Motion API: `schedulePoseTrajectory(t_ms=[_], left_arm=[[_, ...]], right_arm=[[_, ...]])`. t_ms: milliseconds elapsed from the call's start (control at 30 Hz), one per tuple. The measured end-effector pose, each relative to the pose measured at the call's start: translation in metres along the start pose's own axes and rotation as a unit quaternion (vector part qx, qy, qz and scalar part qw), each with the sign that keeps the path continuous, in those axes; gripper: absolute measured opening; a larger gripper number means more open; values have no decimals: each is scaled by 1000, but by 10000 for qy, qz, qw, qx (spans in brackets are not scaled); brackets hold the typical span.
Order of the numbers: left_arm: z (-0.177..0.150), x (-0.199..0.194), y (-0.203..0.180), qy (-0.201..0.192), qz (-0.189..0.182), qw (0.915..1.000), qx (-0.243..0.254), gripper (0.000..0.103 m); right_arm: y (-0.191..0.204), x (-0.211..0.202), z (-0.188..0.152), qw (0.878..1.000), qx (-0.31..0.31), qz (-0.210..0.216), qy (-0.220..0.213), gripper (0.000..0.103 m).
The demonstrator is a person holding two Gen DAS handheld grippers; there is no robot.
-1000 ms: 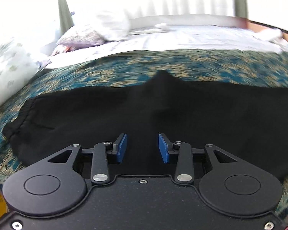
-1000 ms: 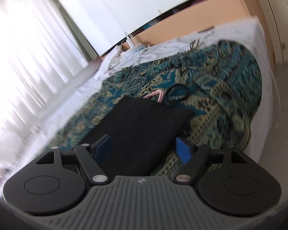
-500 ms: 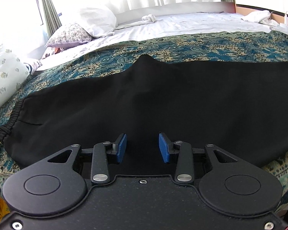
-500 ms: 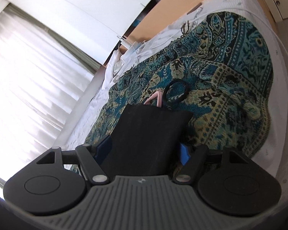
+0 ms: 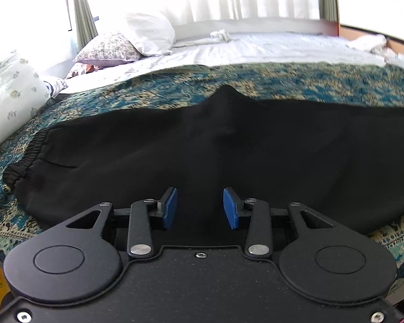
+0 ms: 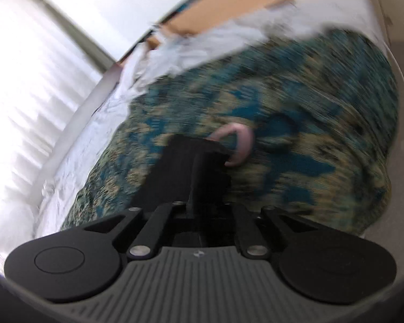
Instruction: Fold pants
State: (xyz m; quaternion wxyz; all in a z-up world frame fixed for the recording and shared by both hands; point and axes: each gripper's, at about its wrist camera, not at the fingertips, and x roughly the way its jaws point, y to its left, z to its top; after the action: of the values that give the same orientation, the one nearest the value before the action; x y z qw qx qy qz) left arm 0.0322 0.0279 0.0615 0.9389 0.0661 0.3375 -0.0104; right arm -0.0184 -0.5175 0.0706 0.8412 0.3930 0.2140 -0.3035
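**So, right jaws clamped on the leg end, left ones just waiting**

So your black pants (image 5: 202,145) are spread flat across the patterned bedspread (image 5: 309,80), folded lengthwise it looks like, with the elastic waistband (image 5: 21,161) out past the left jaw and the legs running off past the right one. That flat layout is what makes a clean fold possible.

Your left gripper (image 5: 200,208) hangs over the near edge with its jaws partly apart and only flat fabric below the gap, nothing pinched. I'd guess it's there to pin or grab the middle.

Your right gripper (image 6: 202,204) has clenched on the cuff end of the pants (image 6: 191,161), cloth bunched between the jaws, probably to carry it toward the waistband. A pink ring (image 6: 239,145) sits just beyond the cuff; the view is blurry.
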Motion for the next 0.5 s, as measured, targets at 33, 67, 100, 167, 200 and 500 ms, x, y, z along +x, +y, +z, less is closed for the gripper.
schedulePoseTrajectory(t_ms=[33,67,100,167,200,500], left_arm=[[0,-2,6,-28,-23,9999,-93,37],[0,-3,11,-44,-45,9998,-197,37],[0,-4,17,-59,-77,9994,-335,37],[0,-5,29,-74,-127,9979,-635,37],[-1,-6,35,-78,-158,9967,-790,37],[-17,-5,75,-6,-212,9902,-1383,37]], right_arm=[[21,-2,-3,9997,-236,75,-29,9],[42,-3,-6,9988,-444,193,-15,9],[65,-3,-12,9973,-653,327,30,9],[118,0,-33,9908,-1189,609,229,8],[147,3,-53,9838,-1554,787,415,8],[271,-14,-278,8483,-4056,2386,2426,8]])
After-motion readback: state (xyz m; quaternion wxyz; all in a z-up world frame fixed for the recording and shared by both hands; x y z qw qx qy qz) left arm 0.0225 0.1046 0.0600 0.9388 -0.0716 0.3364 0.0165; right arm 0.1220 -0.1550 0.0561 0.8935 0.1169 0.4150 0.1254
